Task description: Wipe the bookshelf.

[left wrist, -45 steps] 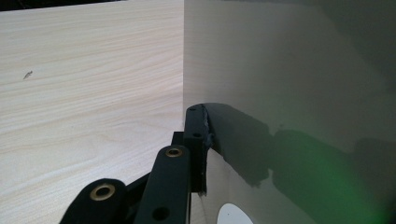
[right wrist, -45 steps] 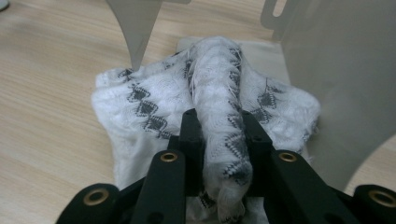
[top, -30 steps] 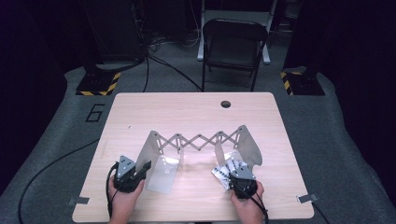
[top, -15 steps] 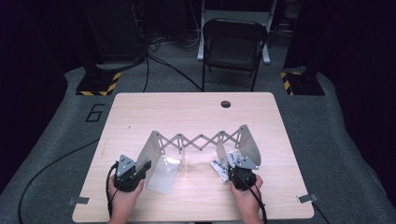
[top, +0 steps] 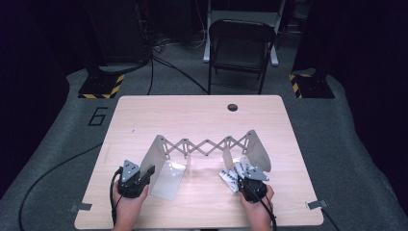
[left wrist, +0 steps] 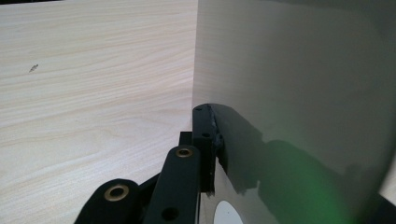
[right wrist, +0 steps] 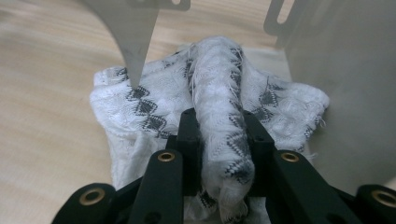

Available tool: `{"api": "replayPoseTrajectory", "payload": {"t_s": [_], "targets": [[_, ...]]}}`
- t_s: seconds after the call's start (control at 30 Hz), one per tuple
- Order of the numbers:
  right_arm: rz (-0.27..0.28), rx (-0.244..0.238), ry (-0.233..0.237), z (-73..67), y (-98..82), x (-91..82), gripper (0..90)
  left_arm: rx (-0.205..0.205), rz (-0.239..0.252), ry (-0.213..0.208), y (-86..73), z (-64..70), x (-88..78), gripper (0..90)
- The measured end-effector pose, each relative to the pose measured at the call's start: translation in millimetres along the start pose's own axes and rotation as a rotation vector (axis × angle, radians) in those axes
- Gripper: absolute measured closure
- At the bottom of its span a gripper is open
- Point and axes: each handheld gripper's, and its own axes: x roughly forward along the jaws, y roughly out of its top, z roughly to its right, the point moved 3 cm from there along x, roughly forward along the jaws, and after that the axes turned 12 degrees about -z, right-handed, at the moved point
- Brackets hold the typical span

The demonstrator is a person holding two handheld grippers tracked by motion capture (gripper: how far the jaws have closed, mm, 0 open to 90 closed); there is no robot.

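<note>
- left tool (top: 144,174) clenched on the grey metal folding rack's (top: 207,147) left panel, near the surface's (top: 192,115) front-left corner.
- right tool (top: 239,174) pinches the white patterned cloth (right wrist: 210,93), bunched just ahead beside the right panel.

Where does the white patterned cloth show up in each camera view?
High view: the white patterned cloth lies lower right of centre, at the right hand-held gripper.
Left gripper view: not in it.
Right gripper view: centre, a fold of the cloth pinched between the jaws.
Shared landmark: the grey metal end panel standing right beside the cloth.
</note>
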Motion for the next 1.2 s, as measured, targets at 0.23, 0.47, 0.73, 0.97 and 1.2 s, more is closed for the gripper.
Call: {"api": "replayPoseTrajectory", "payload": {"t_s": [0.23,0.47,0.73,0.97,1.2], "targets": [[0.017,0.003,-0.042,1.5,22.1,20.4,73.1,0.0,0.004,-0.004,-0.5,0.1,0.2,86.5],[-0.033,-0.016,-0.036,0.4,10.4,5.7,72.6,-0.008,0.019,0.013,-0.4,1.6,1.1,86.8],[-0.024,-0.052,-0.06,-2.4,-16.7,-15.3,72.7,-0.007,0.013,0.014,-0.6,1.8,0.7,86.9],[-0.011,-0.018,-0.101,-0.7,7.2,5.6,73.0,-0.001,0.003,0.001,-0.8,1.5,-0.1,86.9],[0.007,0.002,-0.103,5.2,22.5,20.0,72.9,-0.006,0.007,0.002,-1.2,2.0,-0.1,86.9]]}}
